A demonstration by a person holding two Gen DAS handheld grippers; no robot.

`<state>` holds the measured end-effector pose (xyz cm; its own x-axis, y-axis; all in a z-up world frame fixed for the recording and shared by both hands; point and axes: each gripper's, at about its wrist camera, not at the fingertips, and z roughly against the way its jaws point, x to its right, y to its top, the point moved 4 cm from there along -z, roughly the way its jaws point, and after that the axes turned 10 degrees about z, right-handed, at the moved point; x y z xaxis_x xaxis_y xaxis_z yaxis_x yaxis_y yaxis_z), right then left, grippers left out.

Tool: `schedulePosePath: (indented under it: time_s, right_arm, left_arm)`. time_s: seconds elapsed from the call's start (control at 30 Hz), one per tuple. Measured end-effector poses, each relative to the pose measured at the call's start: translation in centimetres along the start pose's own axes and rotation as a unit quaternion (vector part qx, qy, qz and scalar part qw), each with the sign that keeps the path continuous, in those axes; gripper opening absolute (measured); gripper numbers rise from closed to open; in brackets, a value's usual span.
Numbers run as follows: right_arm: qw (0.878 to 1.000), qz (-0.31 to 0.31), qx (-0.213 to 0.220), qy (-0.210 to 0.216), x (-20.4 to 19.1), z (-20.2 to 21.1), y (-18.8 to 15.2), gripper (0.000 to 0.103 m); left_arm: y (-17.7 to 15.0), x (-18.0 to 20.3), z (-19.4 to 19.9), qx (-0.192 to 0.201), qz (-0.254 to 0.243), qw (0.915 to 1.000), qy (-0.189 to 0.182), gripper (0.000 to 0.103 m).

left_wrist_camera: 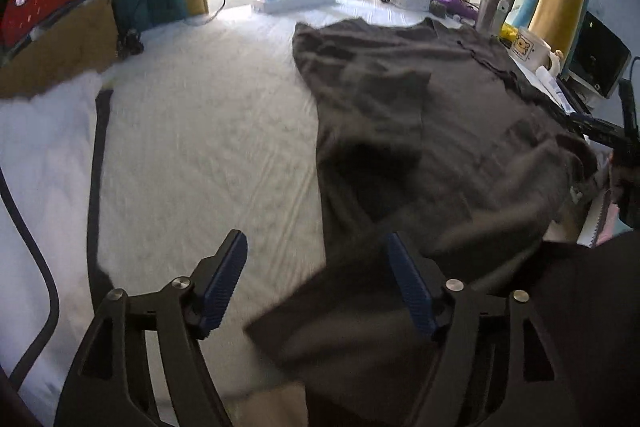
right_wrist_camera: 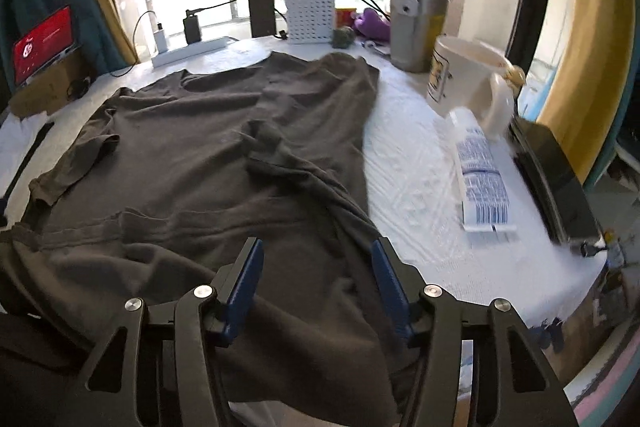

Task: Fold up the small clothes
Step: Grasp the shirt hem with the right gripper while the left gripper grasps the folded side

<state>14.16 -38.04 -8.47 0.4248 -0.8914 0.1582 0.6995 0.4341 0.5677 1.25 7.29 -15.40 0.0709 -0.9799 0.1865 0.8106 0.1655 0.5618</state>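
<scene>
Hovering over the near edge of the bed, my left gripper [left_wrist_camera: 316, 283] stands wide apart with nothing between its blue pads [left_wrist_camera: 224, 283]; one finger hangs over the bare white sheet [left_wrist_camera: 192, 147], the other over the near corner of the dark grey T-shirt [left_wrist_camera: 420, 131]. My right gripper [right_wrist_camera: 316, 287] is also parted, somewhat narrower, and its pads [right_wrist_camera: 244, 287] hang above the shirt's hem without pressing on the cloth.

From the right wrist view, the T-shirt [right_wrist_camera: 208, 155] lies spread across the white sheet [right_wrist_camera: 408, 179], hem toward me and neckline at the far end. One short sleeve is folded in at the picture's left edge, and a ridge of wrinkles runs diagonally from the middle of the shirt down toward my right finger.

Beside the shirt, on the picture's right, a white tube with blue print [right_wrist_camera: 480, 171] lies on the sheet, and a black device [right_wrist_camera: 556, 183] sits just past it at the bed's edge. Farther back stand a cream mug [right_wrist_camera: 468, 75], a steel flask [right_wrist_camera: 416, 27] and a white perforated basket [right_wrist_camera: 310, 15]. A white power strip [right_wrist_camera: 192, 51] with chargers sits before the bright balcony railing. A red box [right_wrist_camera: 44, 43] rests on cardboard at the far left.
</scene>
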Motion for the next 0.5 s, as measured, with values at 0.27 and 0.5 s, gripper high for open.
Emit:
schedulePosePath:
  time_s: [0.27,0.5]
  right_arm:
    - [0.998,0.048,0.010,0.032,-2.9,-0.5,1.5,0.048]
    - [0.999,0.042,-0.032,-0.006,-1.9,-3.9,2.0,0.048]
  left_arm:
    - [-2.5,-0.2,0.1,-0.022,0.009,0.9997,-0.006,0.074]
    - [-3.4,-0.3,-0.6,-0.022,0.020,0.9996,-0.002,0.074]
